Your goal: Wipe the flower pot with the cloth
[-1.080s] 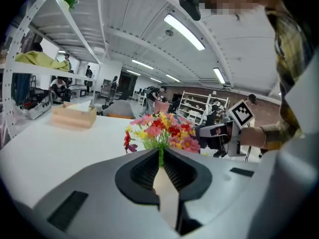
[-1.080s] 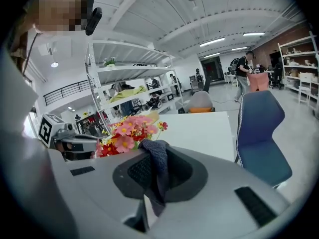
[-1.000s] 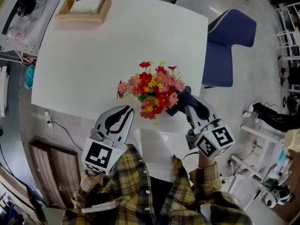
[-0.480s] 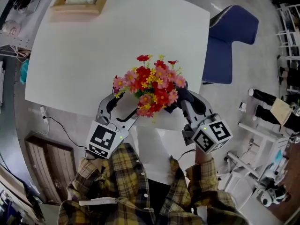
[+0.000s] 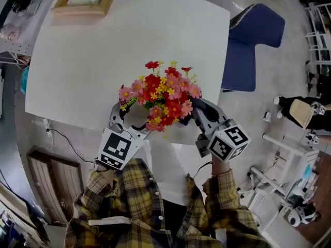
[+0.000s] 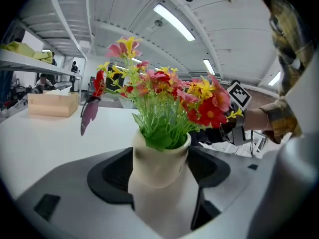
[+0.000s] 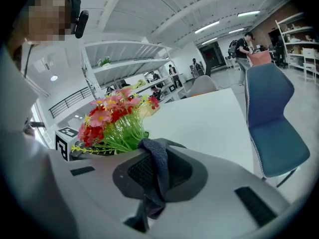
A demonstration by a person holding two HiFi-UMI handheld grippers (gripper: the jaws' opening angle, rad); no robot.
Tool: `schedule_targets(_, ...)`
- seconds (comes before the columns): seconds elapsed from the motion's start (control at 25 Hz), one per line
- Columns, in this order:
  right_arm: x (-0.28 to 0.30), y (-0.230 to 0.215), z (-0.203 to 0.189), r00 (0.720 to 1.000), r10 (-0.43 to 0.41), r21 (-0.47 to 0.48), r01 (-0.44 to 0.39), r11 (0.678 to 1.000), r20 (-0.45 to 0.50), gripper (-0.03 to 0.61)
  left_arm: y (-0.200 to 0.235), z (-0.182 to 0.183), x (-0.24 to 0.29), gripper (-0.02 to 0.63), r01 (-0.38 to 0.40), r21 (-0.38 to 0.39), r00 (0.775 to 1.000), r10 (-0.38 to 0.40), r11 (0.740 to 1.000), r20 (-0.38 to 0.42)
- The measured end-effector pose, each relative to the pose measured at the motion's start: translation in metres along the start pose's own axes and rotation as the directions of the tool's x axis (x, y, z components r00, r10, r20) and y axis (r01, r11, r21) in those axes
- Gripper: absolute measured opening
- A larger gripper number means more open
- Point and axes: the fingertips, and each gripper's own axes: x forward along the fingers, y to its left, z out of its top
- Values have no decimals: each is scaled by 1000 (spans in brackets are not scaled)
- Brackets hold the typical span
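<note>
Now, left claw (image 5: 132, 122) just opened wide, cream flower pot (image 6: 159, 161) standing between jaws, pads not yet pressing. Pot at near edge of bench (image 5: 103, 61). Looks glazed, stiff, slippery, top-heavy under artificial flowers (image 5: 160, 97): grip mid-body, gently. Right claw (image 7: 158, 156) clenched on dark cloth (image 7: 155, 183), soft, limp, just beside flowers.

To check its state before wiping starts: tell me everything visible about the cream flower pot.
The cream, ceramic-looking flower pot is small and rounded with a rounded lip. It stands upright near the front edge of the white table, holding red, pink and yellow flowers on green stems. It sits between the jaws of the left gripper, which have just been opening; whether the pads touch it is unclear. Its base is unseen; in the head view the flowers hide it.
</note>
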Motion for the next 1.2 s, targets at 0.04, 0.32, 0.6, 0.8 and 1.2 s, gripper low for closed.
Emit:
schedule_targets(0.04,2,1,-2,1000,14,2,-14,1000,-5,17,-1,0,1,333,6,10,1000,-6,1000,-3)
schedule_targets(0.32,16,19,-11,993,113,1,-113,994,-40,17,0,0,3,333,15,26,1000,-15,1000,-6)
schedule_targets(0.6,20,20,-11,989,134,8,-134,991,-57,17,1,-1,2,333,29,47,999,-27,998,-44)
schedule_targets(0.8,29,13,-7,985,146,-30,-149,988,-97,17,4,-3,4,333,53,70,996,-47,996,-77)
schedule_targets(1.2,46,-6,13,947,251,-81,-271,959,-200,17,-1,0,14,330,130,152,985,-110,980,-131)
